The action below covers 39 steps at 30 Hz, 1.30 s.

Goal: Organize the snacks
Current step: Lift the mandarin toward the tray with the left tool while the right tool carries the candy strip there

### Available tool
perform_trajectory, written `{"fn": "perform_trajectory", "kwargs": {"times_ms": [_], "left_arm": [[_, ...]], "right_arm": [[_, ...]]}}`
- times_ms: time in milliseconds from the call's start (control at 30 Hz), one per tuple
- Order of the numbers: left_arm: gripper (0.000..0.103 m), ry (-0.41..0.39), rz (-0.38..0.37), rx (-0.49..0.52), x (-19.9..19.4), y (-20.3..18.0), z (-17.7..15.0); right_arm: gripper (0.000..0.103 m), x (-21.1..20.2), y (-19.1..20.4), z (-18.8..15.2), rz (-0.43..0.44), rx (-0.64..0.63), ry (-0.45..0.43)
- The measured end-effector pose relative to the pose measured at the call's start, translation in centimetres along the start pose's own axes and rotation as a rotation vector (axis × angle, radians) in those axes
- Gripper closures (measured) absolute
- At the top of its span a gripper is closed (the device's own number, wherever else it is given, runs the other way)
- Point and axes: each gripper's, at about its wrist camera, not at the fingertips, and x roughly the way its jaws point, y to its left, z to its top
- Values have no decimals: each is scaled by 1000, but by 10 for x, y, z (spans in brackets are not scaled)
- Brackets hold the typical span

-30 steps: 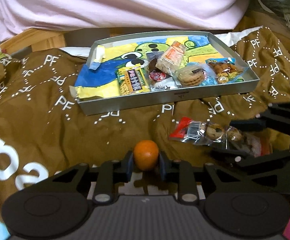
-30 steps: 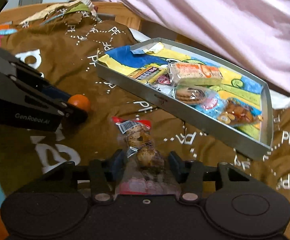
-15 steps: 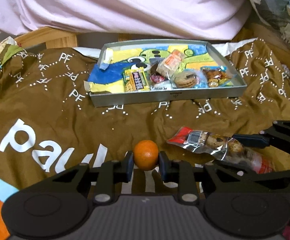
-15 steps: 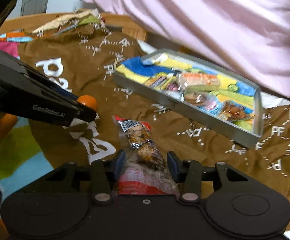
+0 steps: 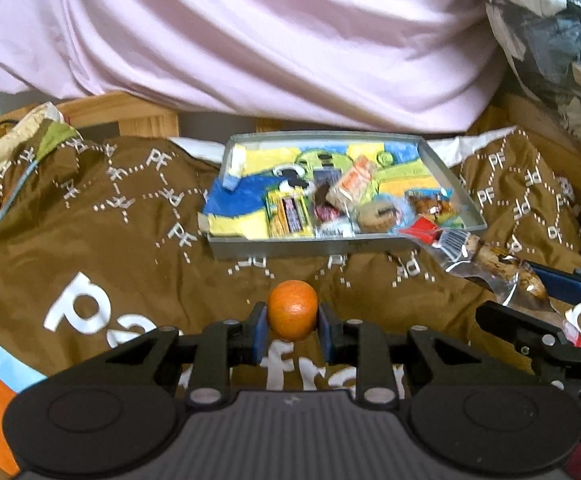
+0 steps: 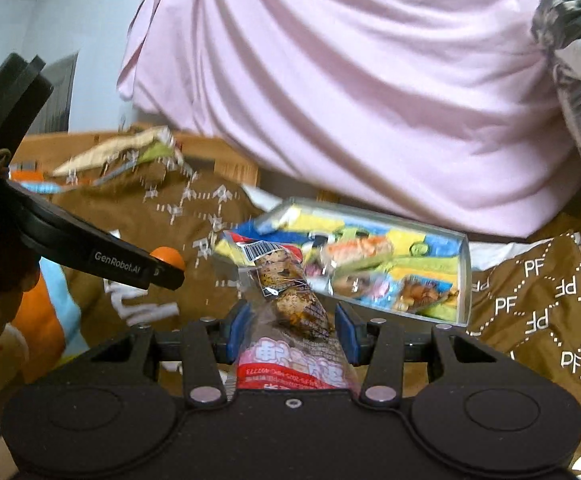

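**Colours on the bed**

Brown cover (image 5: 90,248): white dotted diamond lines, white "PF" marks, big white lettering near; orange and pale blue patches at near left. Pink sheet (image 5: 270,40) behind, plain. Grey tray (image 5: 330,249), lined with a blue, yellow and green cartoon print. Small orange fruit (image 5: 292,315) between blue pads (image 5: 259,334) of the black left gripper (image 5: 292,336). Clear cookie packet (image 6: 290,300), red ends, brown speckled cookies, white barcode, in the black right gripper (image 6: 289,336).
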Motion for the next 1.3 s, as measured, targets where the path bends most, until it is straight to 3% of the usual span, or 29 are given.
{"fn": "perform_trajectory", "kwargs": {"times_ms": [333,600,867,1200,1300], "left_arm": [[74,-69,23,-40,-4,13,22],[74,-101,56,-68,8,27,41],[74,-142,71,-102,39,35,69],[74,-139,76,-130,114,46,95],[74,-122,66,-120,137,44,95]], "right_arm": [[55,2,-2,5,-9,33,-75],[55,29,1,15,-12,33,-130],[54,84,-9,38,-47,67,-154],[54,168,-28,48,-127,101,-118],[73,186,-36,45,-169,93,-104]]}}
